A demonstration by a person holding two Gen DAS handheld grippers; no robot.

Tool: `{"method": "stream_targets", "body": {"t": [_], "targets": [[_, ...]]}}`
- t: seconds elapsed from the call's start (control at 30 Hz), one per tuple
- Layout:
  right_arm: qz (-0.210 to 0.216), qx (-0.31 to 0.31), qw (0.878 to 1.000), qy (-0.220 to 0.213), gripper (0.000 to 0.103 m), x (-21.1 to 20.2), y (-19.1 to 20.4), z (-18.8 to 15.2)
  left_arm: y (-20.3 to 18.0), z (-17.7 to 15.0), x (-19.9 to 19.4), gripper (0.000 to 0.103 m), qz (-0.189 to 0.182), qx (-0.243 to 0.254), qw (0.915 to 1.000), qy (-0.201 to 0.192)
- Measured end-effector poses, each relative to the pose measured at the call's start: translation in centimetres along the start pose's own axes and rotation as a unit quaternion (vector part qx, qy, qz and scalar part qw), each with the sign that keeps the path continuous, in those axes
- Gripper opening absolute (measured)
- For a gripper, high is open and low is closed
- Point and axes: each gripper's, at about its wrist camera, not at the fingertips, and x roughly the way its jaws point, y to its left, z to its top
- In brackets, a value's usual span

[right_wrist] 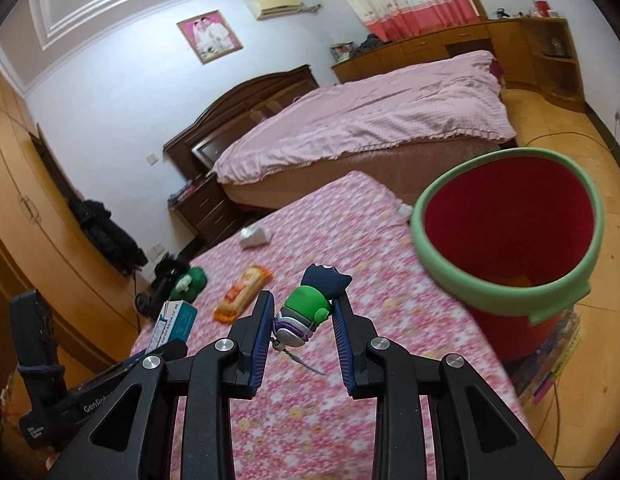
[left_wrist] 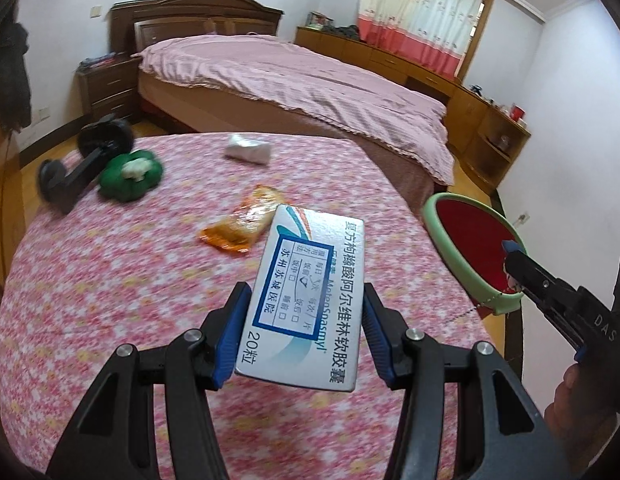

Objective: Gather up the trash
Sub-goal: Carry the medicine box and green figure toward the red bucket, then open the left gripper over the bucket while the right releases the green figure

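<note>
Left gripper [left_wrist: 306, 320]: I see it clamped on the medicine box [left_wrist: 308, 300], lower centre of its view.
Medicine box: white, teal swoosh, blue stamped label, tilted up above the floral tablecloth [left_wrist: 110, 300].
Right gripper [right_wrist: 302, 320]: I have it pinching a small green toy figure [right_wrist: 310, 308].
Bin [right_wrist: 510, 240]: red, green rim, right of frame.
Orange wrapper [left_wrist: 242, 228]: lying mid-table.
</note>
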Motion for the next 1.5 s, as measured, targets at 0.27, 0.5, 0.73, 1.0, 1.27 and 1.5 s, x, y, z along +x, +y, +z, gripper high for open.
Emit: {"method": "stream_targets", "body": {"t": [0.27, 0.5, 0.73, 1.0, 1.27, 1.5], "targets": [[-0.030, 0.030, 0.999, -0.026, 0.030, -1.2, -4.1, 2.2, -4.7, 1.3, 3.1, 0.055, -0.039, 0.040, 0.9982, 0.021], [-0.057, 0.051, 0.996, -0.047, 0.030, -2.1, -7.5, 4.0, -9.5, 2.8, 5.6, 0.055, -0.077, 0.079, 0.9935, 0.027], [-0.078, 0.068, 0.993, -0.054, 0.030, -1.8, -10.6, 5.6, -13.8, 4.0, 8.6, 0.055, -0.121, 0.096, 0.9873, 0.038], [-0.097, 0.088, 0.990, -0.048, 0.030, -1.0, -13.8, 6.0, -17.5, 4.6, 12.8, 0.055, -0.144, 0.110, 0.9817, 0.058], [-0.115, 0.114, 0.986, -0.041, 0.030, -0.4, -17.1, 5.7, -19.8, 4.2, 16.2, 0.055, -0.154, 0.131, 0.9756, 0.086], [-0.119, 0.121, 0.985, -0.036, 0.030, 0.1, -18.1, 5.6, -20.6, 3.9, 16.8, 0.055, -0.148, 0.138, 0.9751, 0.089]]}}
